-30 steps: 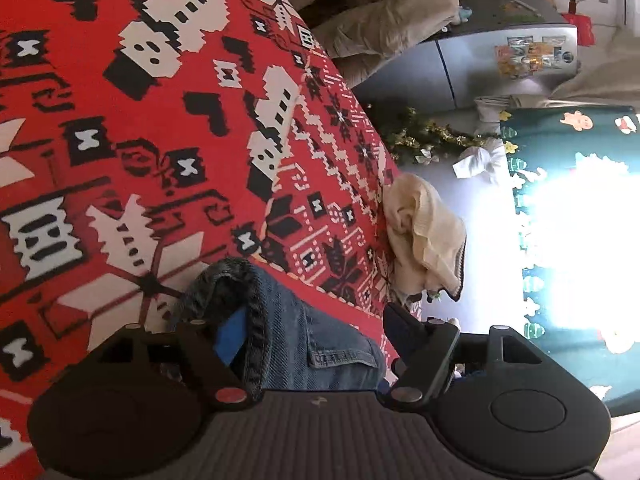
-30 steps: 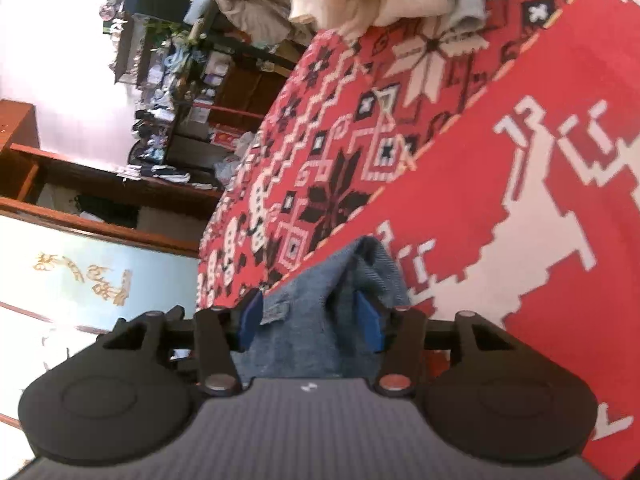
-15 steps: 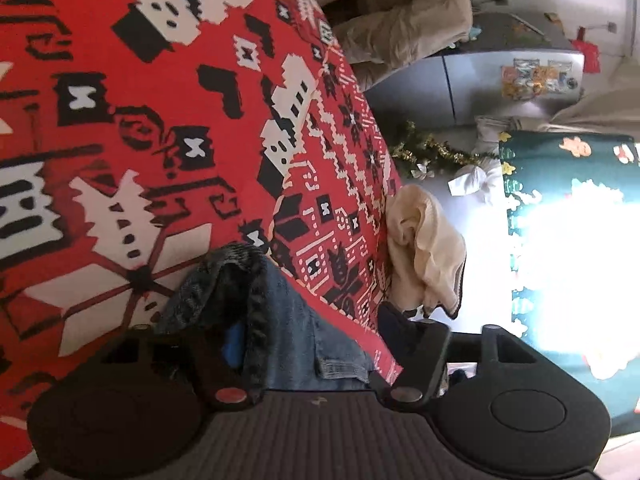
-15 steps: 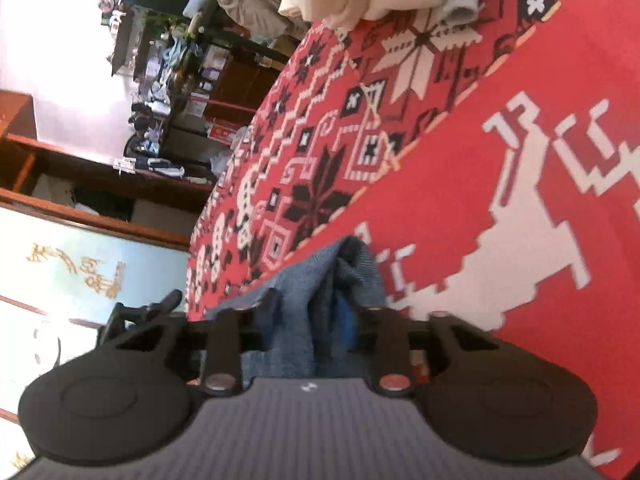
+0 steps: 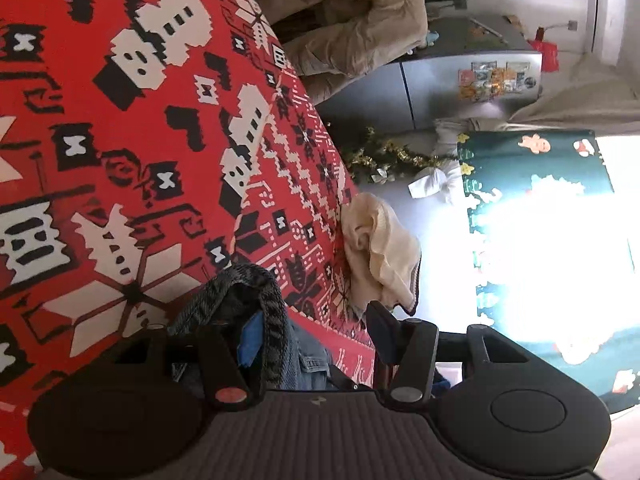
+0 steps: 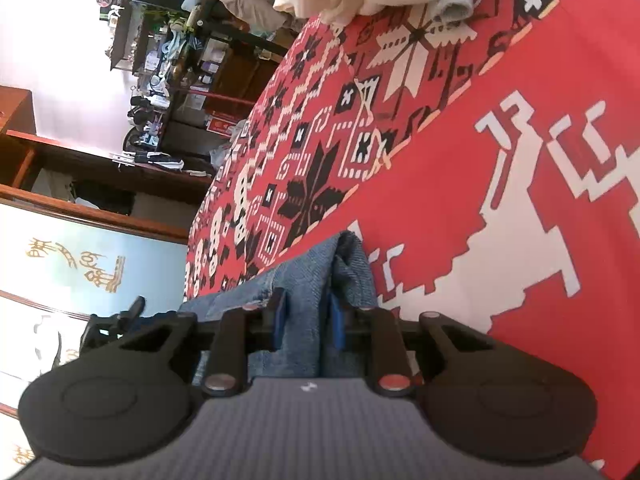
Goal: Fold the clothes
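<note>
Both the left gripper [image 5: 316, 336] and right gripper [image 6: 306, 322] hold denim garment [image 6: 304, 276].

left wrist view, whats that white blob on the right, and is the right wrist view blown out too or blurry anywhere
Left wrist view: the blob is overexposed glare, wiping out detail beside the green cloth; the denim garment stays sharp. Right wrist view: the upper-left wall is washed out, the red patterned blanket looks slightly soft, and fisheye bending curves the edges.
</note>
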A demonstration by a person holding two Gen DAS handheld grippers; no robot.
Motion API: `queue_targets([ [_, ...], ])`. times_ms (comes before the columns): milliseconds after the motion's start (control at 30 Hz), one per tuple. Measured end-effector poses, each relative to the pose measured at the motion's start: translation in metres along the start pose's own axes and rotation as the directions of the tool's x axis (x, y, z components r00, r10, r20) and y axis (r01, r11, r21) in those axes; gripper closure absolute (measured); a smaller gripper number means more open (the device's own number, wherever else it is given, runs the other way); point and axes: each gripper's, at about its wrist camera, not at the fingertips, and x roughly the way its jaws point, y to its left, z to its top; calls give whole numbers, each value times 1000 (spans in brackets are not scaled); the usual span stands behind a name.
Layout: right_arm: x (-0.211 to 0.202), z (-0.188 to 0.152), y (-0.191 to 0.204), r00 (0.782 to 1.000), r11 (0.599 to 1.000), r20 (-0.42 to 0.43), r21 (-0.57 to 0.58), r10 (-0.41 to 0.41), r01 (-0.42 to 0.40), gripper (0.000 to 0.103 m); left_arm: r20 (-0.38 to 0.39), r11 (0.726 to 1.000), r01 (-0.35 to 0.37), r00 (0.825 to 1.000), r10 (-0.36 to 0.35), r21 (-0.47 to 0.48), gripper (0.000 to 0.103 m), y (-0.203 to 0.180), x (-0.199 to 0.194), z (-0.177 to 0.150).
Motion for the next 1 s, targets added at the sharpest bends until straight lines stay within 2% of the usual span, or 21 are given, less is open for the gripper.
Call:
queue_targets([
  [167,-5,-2,-3,1000,1000,-1,-3,1,-1,79,41,999,-32,999,33,-21,49,13,11,-1],
  [200,-5,-2,-1,1000,1000,-3,-11,-4,4,79,45,999,-33,998,34,-25,45,16,14,-2],
  [267,-5,-2,0,1000,1000,-5,-24,-7,7,79,56,999,-45,997,46,-22,49,18,15,-2],
  [333,-4,-1,-2,1000,1000,-9,-18,0,0,80,117,997,-78,990,79,-9,75,12,2,1],
  [367,-4,-1,-2,1000,1000,-10,-18,1,-1,81,176,997,-82,981,80,0,81,10,-8,2],
  [400,-4,-1,-2,1000,1000,-11,-24,-3,3,82,236,998,-64,970,63,-6,92,10,-20,5],
  [467,-4,0,0,1000,999,-12,-41,-13,13,83,349,999,-12,937,22,-30,92,14,-46,11],
  [500,-4,0,0,1000,999,-12,-43,-14,13,83,365,997,43,931,-19,-59,91,18,-54,15],
  [567,-5,1,-1,1000,999,-12,-39,-12,11,83,340,995,62,940,-33,-75,85,18,-62,19],
  [633,-6,0,-2,1000,999,-12,-33,-10,9,83,263,997,20,965,-1,-68,67,16,-57,17],
  [733,-6,-1,-2,1000,999,-8,-31,-12,12,83,144,998,-14,989,23,-61,61,16,-35,8],
  [833,-7,-2,-3,1000,1000,-6,-26,-12,12,83,109,997,-53,992,58,-49,55,19,-18,3],
  [1000,-7,-2,-1,1000,1000,-7,-26,-18,17,83,88,996,-31,995,38,-85,50,24,-2,9],
])
